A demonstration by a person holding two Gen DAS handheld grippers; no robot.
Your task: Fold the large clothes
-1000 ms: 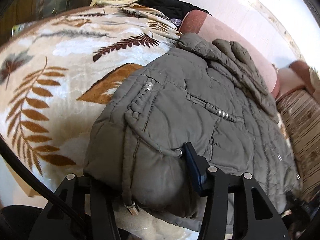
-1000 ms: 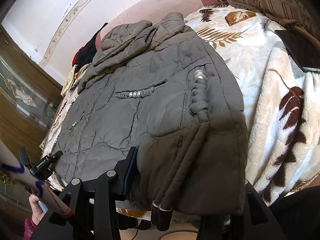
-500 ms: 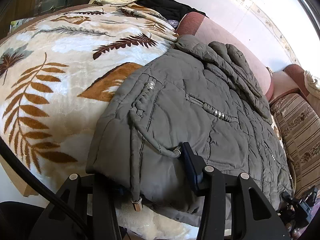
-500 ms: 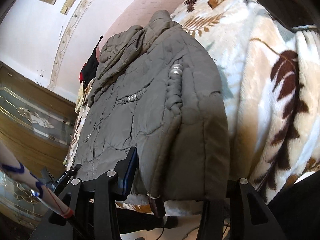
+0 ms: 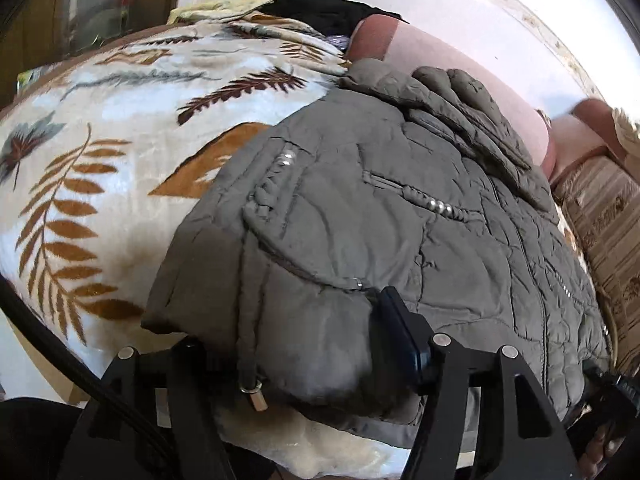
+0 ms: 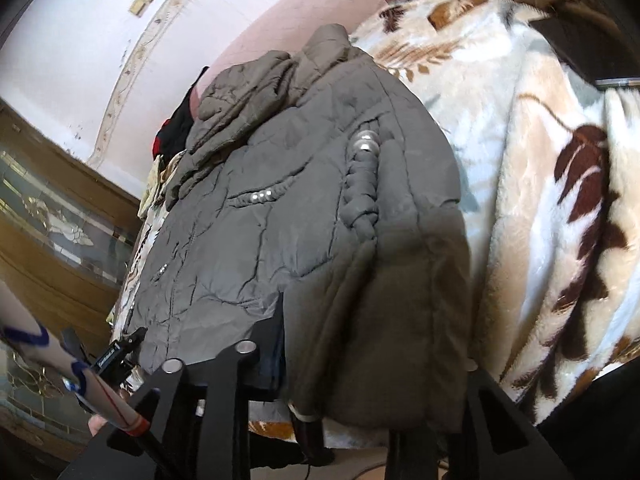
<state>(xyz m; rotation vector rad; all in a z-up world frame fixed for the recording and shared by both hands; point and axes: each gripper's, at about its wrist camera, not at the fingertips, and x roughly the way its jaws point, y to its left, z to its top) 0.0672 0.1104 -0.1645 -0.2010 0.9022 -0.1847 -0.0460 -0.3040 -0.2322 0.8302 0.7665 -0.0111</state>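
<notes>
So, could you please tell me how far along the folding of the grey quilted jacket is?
Early stage. Done: the grey quilted jacket lies spread flat on the leaf-patterned fleece blanket. In hand: the left gripper and the right gripper each have a hem corner between their fingers; the left jaws just widened, the right narrowed. Left: no fold across the body shows yet.

I've got an olive-grey quilted jacket [image 5: 400, 240] with silver beads, lying on a cream blanket [image 5: 100, 152] patterned with brown and rust fern leaves. At the blanket's far edge I see a dusty pink cushion [image 5: 448, 64], plus black and red clothes [image 5: 320, 4].
</notes>
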